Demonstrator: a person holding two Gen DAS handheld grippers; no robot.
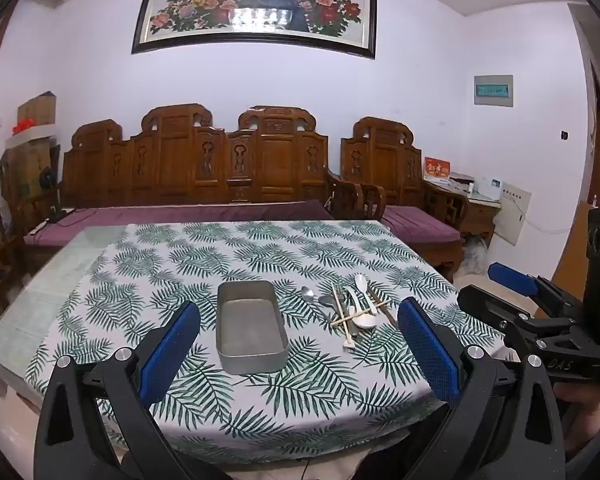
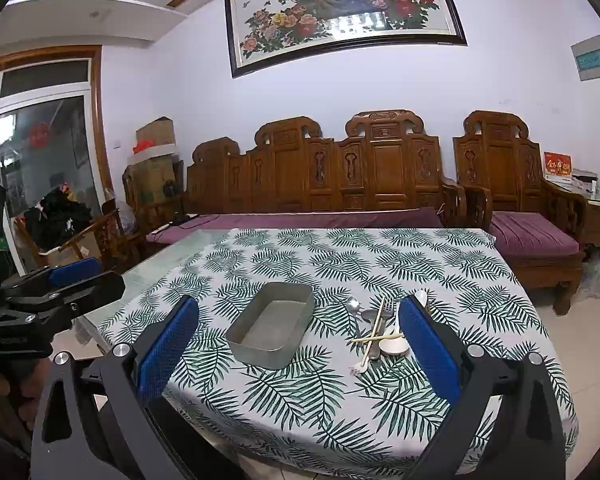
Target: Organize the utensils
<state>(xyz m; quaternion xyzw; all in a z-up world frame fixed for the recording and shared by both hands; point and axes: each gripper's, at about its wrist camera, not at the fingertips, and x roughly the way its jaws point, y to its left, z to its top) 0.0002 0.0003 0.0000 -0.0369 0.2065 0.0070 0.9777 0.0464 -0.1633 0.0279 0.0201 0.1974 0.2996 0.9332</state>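
An empty grey metal tin [image 1: 249, 328] [image 2: 271, 329] sits on the leaf-print tablecloth [image 1: 180, 264] [image 2: 320, 392]. Just right of it lies a pile of utensils [image 1: 350, 308] [image 2: 376, 328]: metal spoons, a fork, white plastic spoons and wooden chopsticks, crossed over each other. My left gripper [image 1: 298, 344] is open and empty, held above the near table edge in front of the tin. My right gripper [image 2: 298, 344] is open and empty, near the front of the table with its right finger in front of part of the pile. It also shows at the right of the left wrist view [image 1: 512, 284].
A carved wooden sofa [image 1: 204, 168] with purple cushions stands behind the table, an armchair [image 2: 516, 200] to its right. A bare table strip [image 1: 40, 296] lies left of the cloth. Boxes [image 2: 152, 160] and a glass door are at the far left.
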